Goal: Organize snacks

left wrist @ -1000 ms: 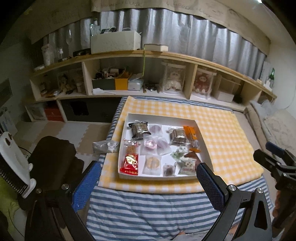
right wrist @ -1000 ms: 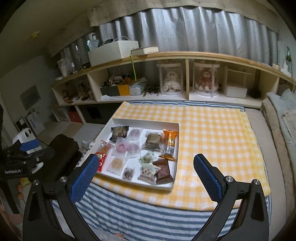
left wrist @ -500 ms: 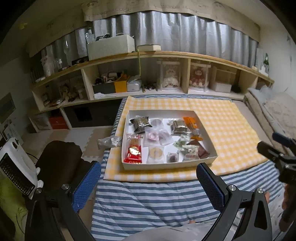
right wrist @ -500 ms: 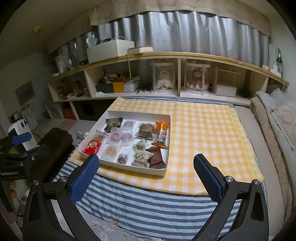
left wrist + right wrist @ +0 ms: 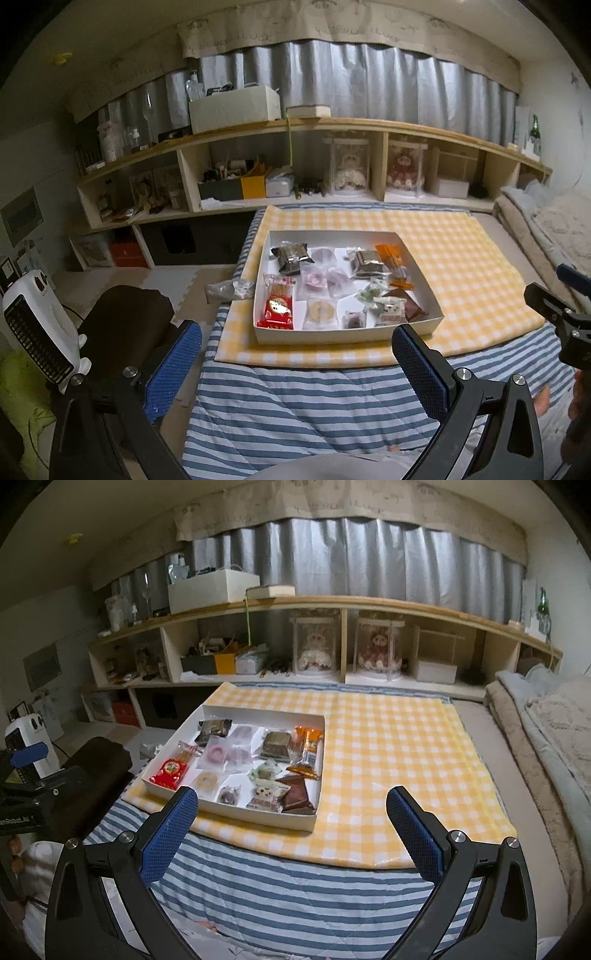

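Note:
A shallow white box (image 5: 334, 336) (image 5: 258, 818) sits on a yellow checked cloth (image 5: 461, 266) (image 5: 388, 746) and holds several wrapped snacks. Among them are a red packet (image 5: 277, 308) (image 5: 170, 770), a dark foil pack (image 5: 291, 254) (image 5: 214, 728), an orange bar (image 5: 393, 260) (image 5: 309, 746) and brown triangular wrappers (image 5: 295, 794). A clear wrapper (image 5: 231, 290) lies outside the box at its left. My left gripper (image 5: 295, 341) hangs open in front of the box. My right gripper (image 5: 291, 806) is open too, near the box's front right corner. Neither holds anything.
The cloth lies on a blue striped blanket (image 5: 295, 398) (image 5: 277, 878). A long wooden shelf (image 5: 332, 125) with boxes and dolls runs along the back. A white heater (image 5: 35, 325) and a dark cushion (image 5: 122, 325) stand at the left. Folded bedding (image 5: 546, 731) lies at the right.
Both grippers have drawn back and risen, so the box looks farther away and more of the striped blanket shows. Jaws stay open; the snacks have not moved.

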